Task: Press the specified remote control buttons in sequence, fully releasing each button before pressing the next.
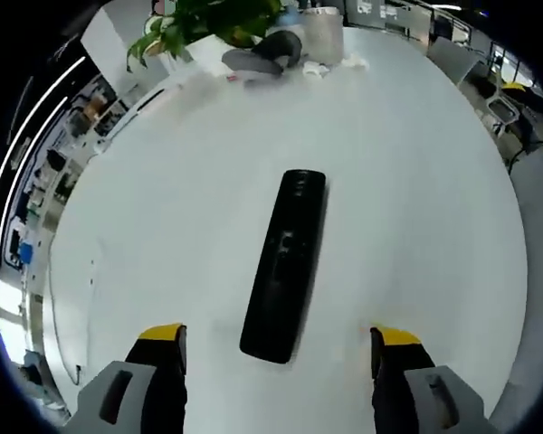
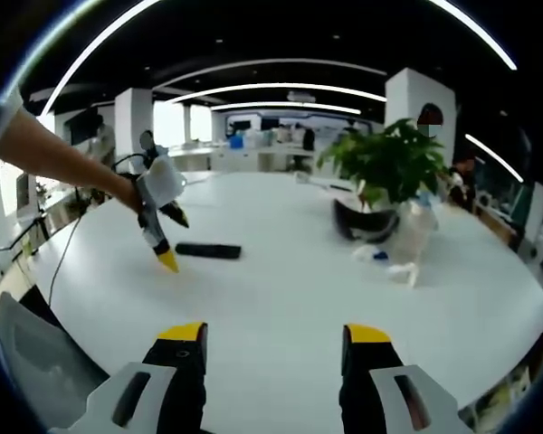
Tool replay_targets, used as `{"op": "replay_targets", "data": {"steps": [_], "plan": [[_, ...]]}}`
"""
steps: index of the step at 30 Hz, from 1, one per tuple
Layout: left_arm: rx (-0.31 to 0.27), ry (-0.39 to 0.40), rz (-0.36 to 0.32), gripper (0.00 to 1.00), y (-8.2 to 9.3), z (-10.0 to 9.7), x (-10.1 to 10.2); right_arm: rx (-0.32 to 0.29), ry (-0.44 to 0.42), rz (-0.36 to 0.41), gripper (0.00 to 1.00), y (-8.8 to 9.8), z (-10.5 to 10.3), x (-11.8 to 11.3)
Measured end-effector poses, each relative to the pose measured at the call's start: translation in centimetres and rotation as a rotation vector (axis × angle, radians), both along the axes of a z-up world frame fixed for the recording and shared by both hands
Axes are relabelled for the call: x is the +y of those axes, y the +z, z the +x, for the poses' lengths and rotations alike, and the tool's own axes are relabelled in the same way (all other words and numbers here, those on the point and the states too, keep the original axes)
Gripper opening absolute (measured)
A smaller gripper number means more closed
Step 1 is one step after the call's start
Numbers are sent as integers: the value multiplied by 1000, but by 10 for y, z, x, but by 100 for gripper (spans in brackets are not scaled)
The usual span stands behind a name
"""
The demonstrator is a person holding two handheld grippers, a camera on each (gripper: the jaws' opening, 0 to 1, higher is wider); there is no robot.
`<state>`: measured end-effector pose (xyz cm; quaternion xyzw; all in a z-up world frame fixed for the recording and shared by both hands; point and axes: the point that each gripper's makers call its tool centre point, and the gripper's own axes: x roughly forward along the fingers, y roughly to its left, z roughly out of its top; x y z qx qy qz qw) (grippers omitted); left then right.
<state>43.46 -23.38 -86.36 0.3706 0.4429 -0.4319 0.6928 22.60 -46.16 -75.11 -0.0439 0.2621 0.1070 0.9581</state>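
Overhead, the wide left tool [image 1: 278,348] straddles the remote [image 1: 285,264], buttons blurred; right tool [image 2: 271,348] wide, holding nothing.

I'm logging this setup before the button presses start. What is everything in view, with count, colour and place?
remote control: one, black, flat on the table, between the left gripper's jaws in its view
table: one, white, large and rounded
potted plant: one, green leaves, far side of the table
dark grey object: one, beside the plant; kind unclear
small white items: a few, near the plant
left gripper: one, grey with yellow tips, open, above the remote
right gripper: one, same colours, open, held back from the remote
person's arm: one, holding the left gripper
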Motion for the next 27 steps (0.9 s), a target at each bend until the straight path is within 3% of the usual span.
{"op": "replay_targets", "data": {"steps": [3,10,27], "plan": [[60,27,-17,85,-4,-2,2,0,2,0,58,0,0,1],[140,44,-49,78,-9,-5,2,4,2,2,57,-1,1,1],[160,21,18,77,-10,-5,0,5,1,-1,57,-1,1,0]]}}
